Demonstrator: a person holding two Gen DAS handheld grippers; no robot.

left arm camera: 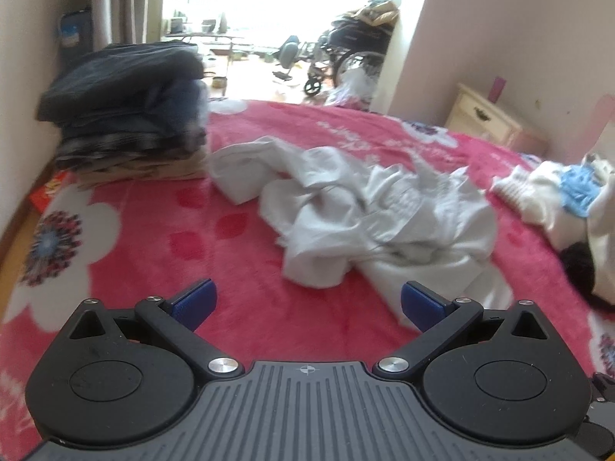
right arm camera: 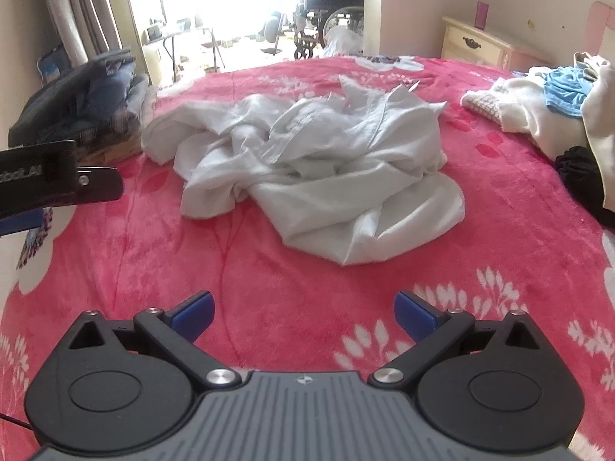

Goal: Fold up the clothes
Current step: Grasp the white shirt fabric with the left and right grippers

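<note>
A crumpled pale grey-white garment (left arm camera: 369, 219) (right arm camera: 307, 169) lies in a heap in the middle of a pink floral blanket (left arm camera: 153, 238) (right arm camera: 269, 299). My left gripper (left arm camera: 307, 301) is open just short of the garment's near edge, its right blue fingertip close to the cloth and nothing between the fingers. My right gripper (right arm camera: 303, 313) is open over bare blanket, a little short of the heap. In the right wrist view the left gripper's black body (right arm camera: 50, 176) shows at the left edge.
A stack of folded dark clothes (left arm camera: 127, 111) (right arm camera: 84, 103) sits at the bed's far left corner. A loose pile of white, blue and black clothes (left arm camera: 569, 199) (right arm camera: 553, 107) lies at the right. Beyond stand a cream nightstand (left arm camera: 488, 119) (right arm camera: 476, 44) and a wheelchair (left arm camera: 346, 61).
</note>
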